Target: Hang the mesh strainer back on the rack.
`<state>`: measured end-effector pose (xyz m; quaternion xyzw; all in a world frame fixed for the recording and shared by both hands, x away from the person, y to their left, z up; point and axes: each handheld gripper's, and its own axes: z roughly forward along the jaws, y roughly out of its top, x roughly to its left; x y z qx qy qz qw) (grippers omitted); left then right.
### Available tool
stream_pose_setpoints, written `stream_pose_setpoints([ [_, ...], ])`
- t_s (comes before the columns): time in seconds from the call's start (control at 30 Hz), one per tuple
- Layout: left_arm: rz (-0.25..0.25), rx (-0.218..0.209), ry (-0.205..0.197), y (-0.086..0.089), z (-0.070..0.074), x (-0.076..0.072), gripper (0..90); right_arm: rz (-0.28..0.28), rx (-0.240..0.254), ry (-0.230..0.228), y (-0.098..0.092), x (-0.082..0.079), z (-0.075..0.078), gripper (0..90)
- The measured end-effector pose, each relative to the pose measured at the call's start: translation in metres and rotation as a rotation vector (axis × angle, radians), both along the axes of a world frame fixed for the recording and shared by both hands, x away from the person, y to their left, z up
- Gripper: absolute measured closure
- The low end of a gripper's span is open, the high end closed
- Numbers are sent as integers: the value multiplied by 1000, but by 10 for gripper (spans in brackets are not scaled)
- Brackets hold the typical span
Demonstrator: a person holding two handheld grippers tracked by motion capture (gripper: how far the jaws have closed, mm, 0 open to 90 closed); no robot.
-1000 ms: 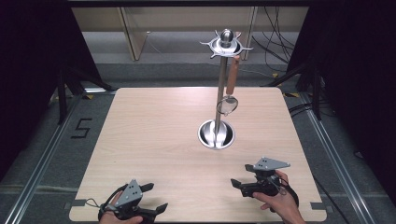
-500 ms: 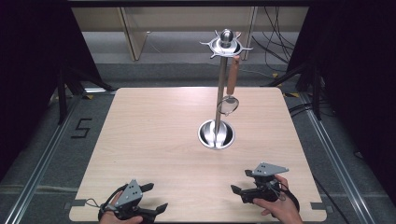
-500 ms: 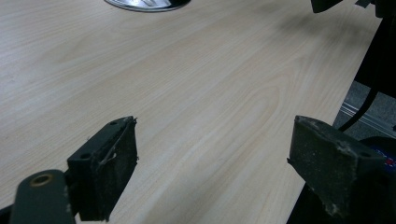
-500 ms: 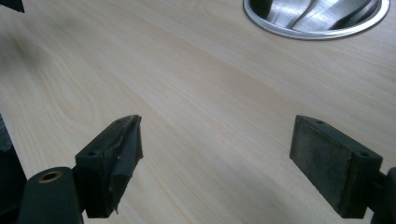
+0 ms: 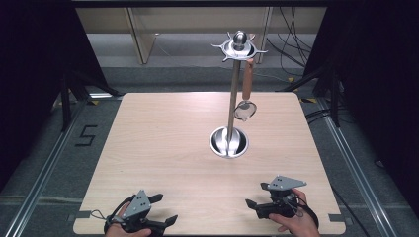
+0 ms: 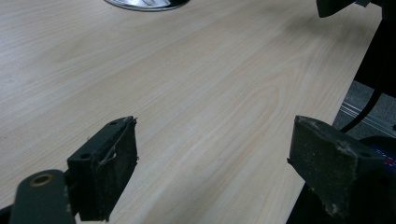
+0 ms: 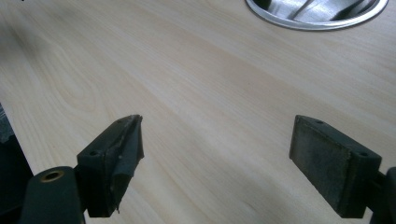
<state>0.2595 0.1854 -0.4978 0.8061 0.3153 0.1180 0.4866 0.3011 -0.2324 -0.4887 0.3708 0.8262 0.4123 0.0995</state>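
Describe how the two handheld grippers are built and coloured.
Both are black, handheld tools. The left gripper and the right gripper each carry a grey three-cornered plate on top. Each has two black jaws with flat rectangular pads, dusty and frayed at the edges, with small screw holes along the side. A brass-coloured ring sits in the lower left jaw mount. A black cable trails from the right gripper.

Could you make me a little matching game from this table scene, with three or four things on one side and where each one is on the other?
Things:
1. strainer
2. stand base
3. left gripper
4. right gripper

Places:
A. near edge of the table, on the person's right
B. hanging from the rack atop the pole
C. near edge, on the person's left
D. resting on the table's middle, a round steel dish

Pairs: 1-B, 2-D, 3-C, 4-A
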Motion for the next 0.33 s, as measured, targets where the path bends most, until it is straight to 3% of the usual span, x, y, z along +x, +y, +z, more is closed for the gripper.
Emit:
stream_pose_setpoints([
  [0.1, -3, 23, -1, 1, 1, 0, 147, -4, -6, -8, 0, 0, 0, 184],
  [0.2, -3, -4, 0, 0, 0, 0, 147, -7, -7, 1, 0, -1, 0, 184],
  [0.23, -3, -4, 0, 0, 0, 0, 147, -16, 8, 26, 1, -2, 0, 184],
  [0.33, 5, 6, 2, 0, 1, 0, 147, -12, -4, 3, -1, 0, -1, 184],
])
